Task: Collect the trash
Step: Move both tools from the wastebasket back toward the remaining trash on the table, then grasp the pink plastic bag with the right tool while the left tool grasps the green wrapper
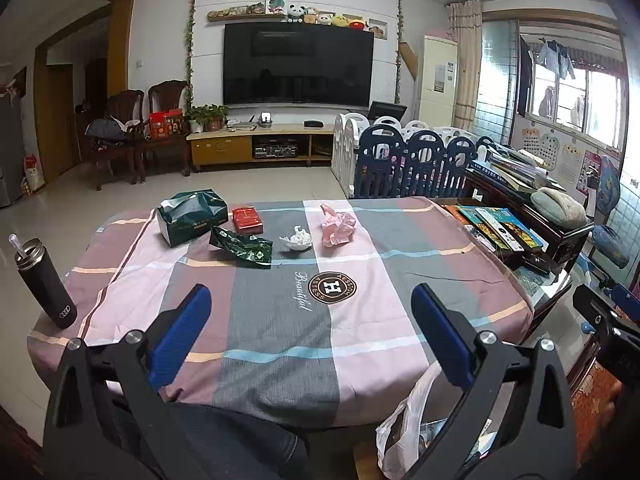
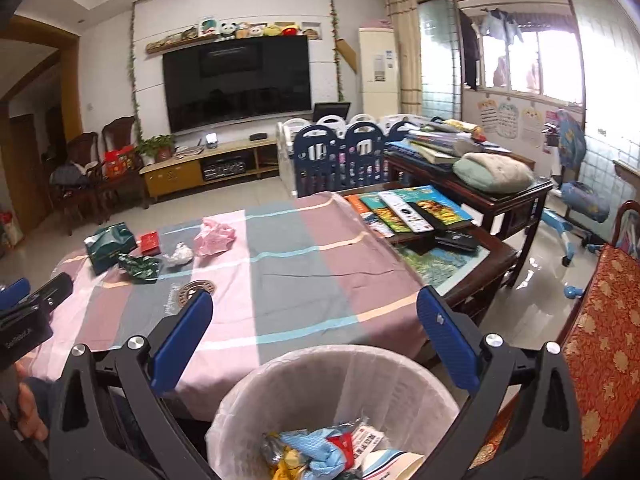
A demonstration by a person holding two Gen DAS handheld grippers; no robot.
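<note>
On the checked tablecloth (image 1: 280,320) lie a crumpled pink paper (image 1: 338,226), a white tissue wad (image 1: 297,238) and a torn green wrapper (image 1: 242,246). My left gripper (image 1: 310,320) hovers wide open over the near edge of the table, nothing between its blue pads. My right gripper (image 2: 314,324) is open too, above a bin (image 2: 332,408) lined with a white bag that holds blue, yellow and red rubbish. From the right wrist I see the same pink paper (image 2: 214,236), tissue wad (image 2: 180,255) and green wrapper (image 2: 140,267) far off at the left.
A green tissue box (image 1: 192,216) and a red box (image 1: 247,218) stand at the table's far left. A black tumbler (image 1: 46,284) is at the left edge. Books (image 2: 408,208) and remotes cover a dark side table on the right. A red patterned cushion (image 2: 604,328) lies at the right.
</note>
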